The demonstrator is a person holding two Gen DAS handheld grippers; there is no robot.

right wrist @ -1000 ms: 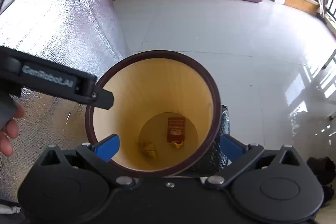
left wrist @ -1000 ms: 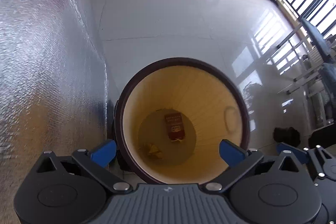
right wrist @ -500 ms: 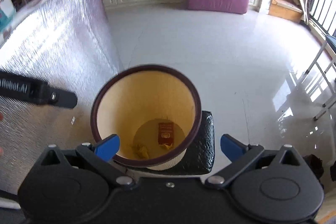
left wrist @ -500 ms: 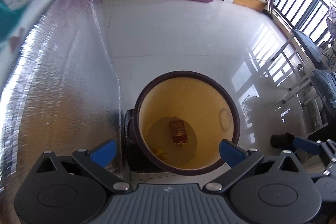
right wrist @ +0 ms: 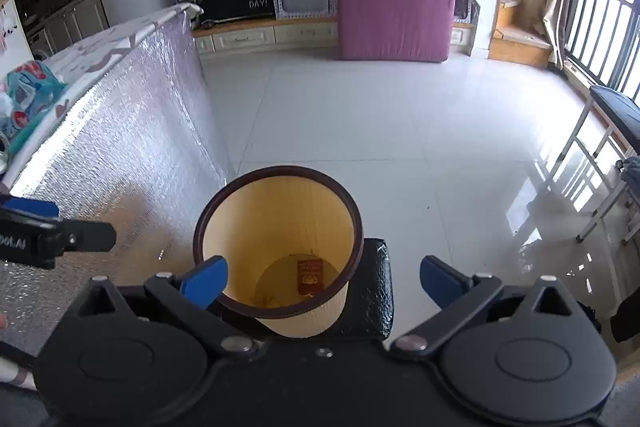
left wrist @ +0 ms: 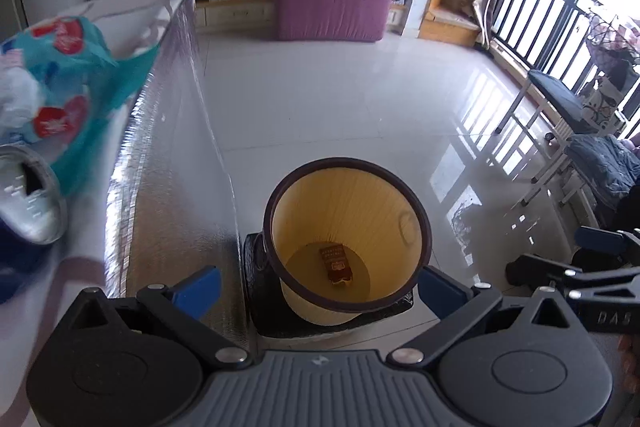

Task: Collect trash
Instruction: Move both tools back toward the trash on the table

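The left gripper point(left wrist: 318, 285) is held above the floor with its blue fingertips point(left wrist: 198, 285) spread wide and nothing between them. The right gripper point(right wrist: 322, 281) is likewise held with its jaws spread and nothing gripped; in its own view its left fingertip overlaps the bin's rim. Below both grippers a yellow waste bin point(left wrist: 348, 231) with a dark brown rim is seen, standing on a black textured base point(right wrist: 374, 291). At the bottom of the bin a small red packet point(left wrist: 337, 264) is seen lying flat, and in the right wrist view a small yellowish scrap point(right wrist: 271, 301) is made out beside it. Just left of the bin a table draped in silver foil sheeting point(right wrist: 120, 155) is seen. On the tabletop a teal wrapper with red patches point(left wrist: 68, 87) is lying, and nearer the camera a silver can top point(left wrist: 28, 199) is shown, blurred. A pink mattress point(right wrist: 394, 3) is propped upright at the far wall across the white tiled floor point(right wrist: 380, 131).
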